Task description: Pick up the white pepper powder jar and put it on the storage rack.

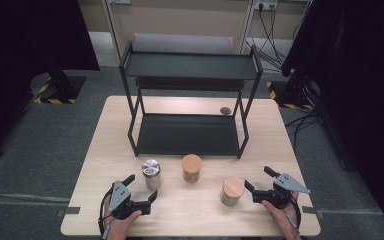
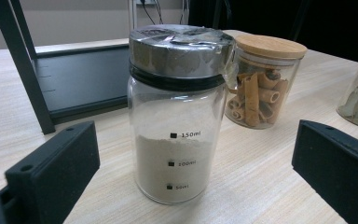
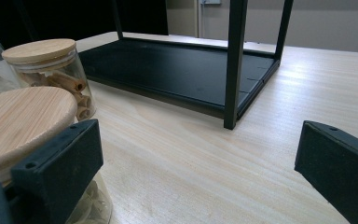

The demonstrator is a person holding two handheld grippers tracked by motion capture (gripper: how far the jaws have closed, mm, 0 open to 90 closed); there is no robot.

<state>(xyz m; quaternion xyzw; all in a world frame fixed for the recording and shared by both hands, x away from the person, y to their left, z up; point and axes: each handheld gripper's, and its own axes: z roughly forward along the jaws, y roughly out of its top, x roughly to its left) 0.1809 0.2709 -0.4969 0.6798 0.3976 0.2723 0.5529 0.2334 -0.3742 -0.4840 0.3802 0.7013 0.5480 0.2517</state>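
a light wooden table [image 1: 190, 215] carries a black metal two-level shelf rack [image 1: 190, 67] at its far half; both levels of the rack are bare. in front of the rack three jars stand on the table in a loose row.

the clear glass jar with a shiny silver lid [image 1: 151, 174] stands at the left. in the left gripper view this jar [image 2: 177, 116] is upright, less than half filled with a pale powder, and has printed volume marks on its side. the glass jar with a round wooden lid holding rolled brown sticks [image 1: 191, 168] stands in the middle, just beside the silver-lid jar and a little nearer to the rack. the second wooden-lid glass jar [image 1: 232, 191] stands more to the right and nearer to the person.

the left gripper [image 1: 142, 187], held by the left hand [image 1: 120, 222], has its jaws spread wide. the silver-lid jar stands just in front of the opening, between the two jaws in the left gripper view, and they do not touch it.

the right gripper [image 1: 259, 179], held by the right hand [image 1: 282, 215], has also its jaws spread wide and holds nothing. the second wooden-lid jar [image 3: 23, 121] is just beside its left jaw; if they touch, i cannot tell.

a small dark round spot [image 1: 225, 110] lies on the table behind the rack's right legs.
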